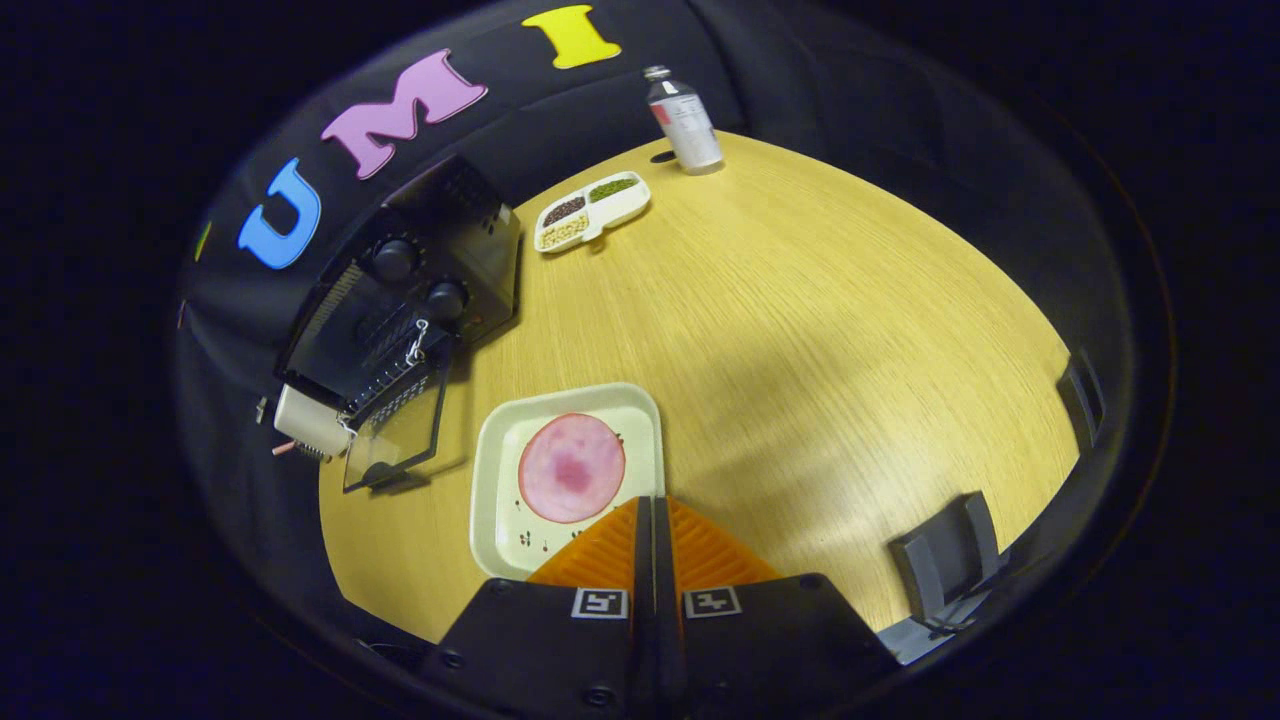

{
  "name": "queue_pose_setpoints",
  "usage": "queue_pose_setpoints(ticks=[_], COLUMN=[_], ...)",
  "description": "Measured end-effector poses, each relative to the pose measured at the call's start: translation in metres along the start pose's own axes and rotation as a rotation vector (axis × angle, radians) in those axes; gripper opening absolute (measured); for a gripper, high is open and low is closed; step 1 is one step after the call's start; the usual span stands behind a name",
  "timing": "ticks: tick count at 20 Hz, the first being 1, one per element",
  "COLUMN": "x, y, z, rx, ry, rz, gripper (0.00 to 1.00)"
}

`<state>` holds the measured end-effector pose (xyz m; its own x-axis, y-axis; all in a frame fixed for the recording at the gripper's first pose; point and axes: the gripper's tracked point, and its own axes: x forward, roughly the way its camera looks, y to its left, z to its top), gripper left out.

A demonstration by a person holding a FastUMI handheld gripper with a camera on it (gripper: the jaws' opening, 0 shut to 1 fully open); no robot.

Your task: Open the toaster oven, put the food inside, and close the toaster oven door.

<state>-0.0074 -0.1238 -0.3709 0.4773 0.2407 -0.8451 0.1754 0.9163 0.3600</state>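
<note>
A black toaster oven stands on the wooden table, off to the left of my fingers, with its glass door swung down open. A round pink slice of meat lies on a cream square tray just ahead of my fingertips. My gripper hovers above the tray's near edge, its two fingers pressed together with nothing between them.
Far across the table sit a white divided dish with grains and a clear bottle. A grey holder and another grey piece stand at the table's right edge. A white block sits left of the oven door.
</note>
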Motion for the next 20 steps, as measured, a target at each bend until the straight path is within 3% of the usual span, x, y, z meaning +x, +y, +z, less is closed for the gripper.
queue_pose_setpoints(ticks=[1,3,7,9,10,12,15,20], x=[0.004,0.009,0.014,0.018,0.020,0.019,0.019,0.012], y=[-0.004,-0.011,-0.012,-0.012,-0.010,-0.007,0.000,0.009], z=[0.000,-0.006,-0.015,-0.016,-0.016,-0.011,-0.013,-0.022], rx=[-0.030,-0.069,-0.100,-0.109,-0.092,-0.040,0.129,0.590], ry=[0.017,0.056,0.130,0.143,0.166,0.155,0.130,0.098], rz=[-0.031,-0.079,-0.112,-0.132,-0.127,-0.109,-0.039,0.141], gripper=[0.06,0.16,0.28,0.24,0.12,0.07,0.06,0.06])
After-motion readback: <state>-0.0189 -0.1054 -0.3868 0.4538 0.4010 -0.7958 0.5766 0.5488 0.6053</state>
